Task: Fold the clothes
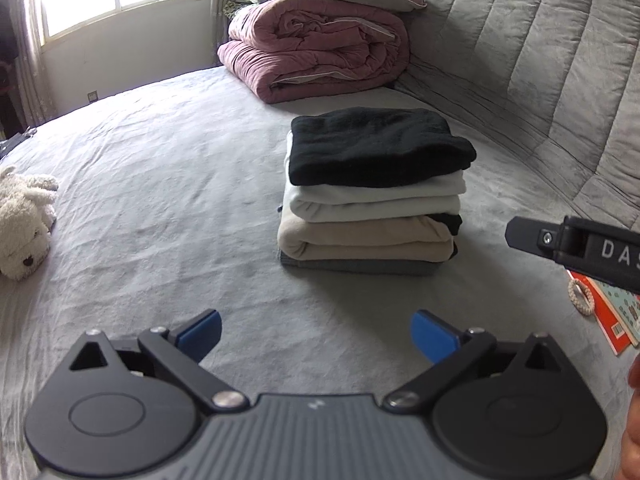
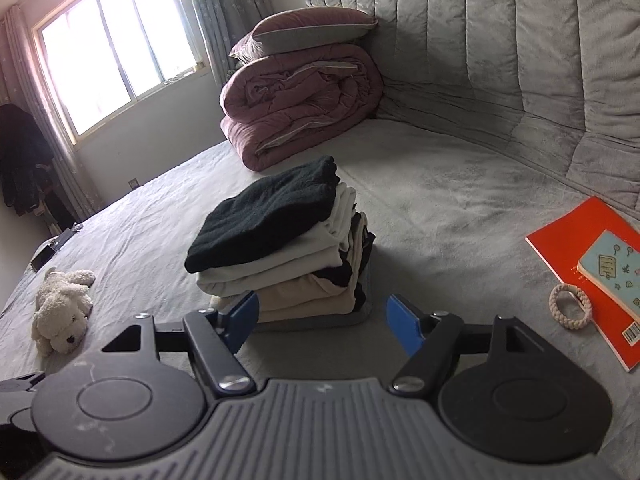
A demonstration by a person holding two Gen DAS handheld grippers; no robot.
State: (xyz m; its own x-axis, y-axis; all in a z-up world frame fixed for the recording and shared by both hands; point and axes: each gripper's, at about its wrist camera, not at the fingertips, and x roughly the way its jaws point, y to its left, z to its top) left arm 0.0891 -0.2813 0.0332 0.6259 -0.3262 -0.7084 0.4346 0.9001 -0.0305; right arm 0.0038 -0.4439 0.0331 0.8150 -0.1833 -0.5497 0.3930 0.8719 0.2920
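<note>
Lying beyond both jaws: clothes stack (image 1: pixel 372 196).

The grey garment (image 1: pixel 356 266) at the bottom of the clothes stack (image 1: pixel 372 196) shows only its near edge; the layers above cover the rest. The red book (image 1: pixel 612 320) is cut off by the right edge in the left wrist view, and the right gripper (image 1: pixel 516 236) crosses in front of it. A small notebook (image 2: pixel 614 272) covers part of the red book's cover. The window (image 2: pixel 116 48) is overexposed; nothing outside is readable. A flat object (image 2: pixel 42 260) at the far left bed edge is too small to identify.
</note>
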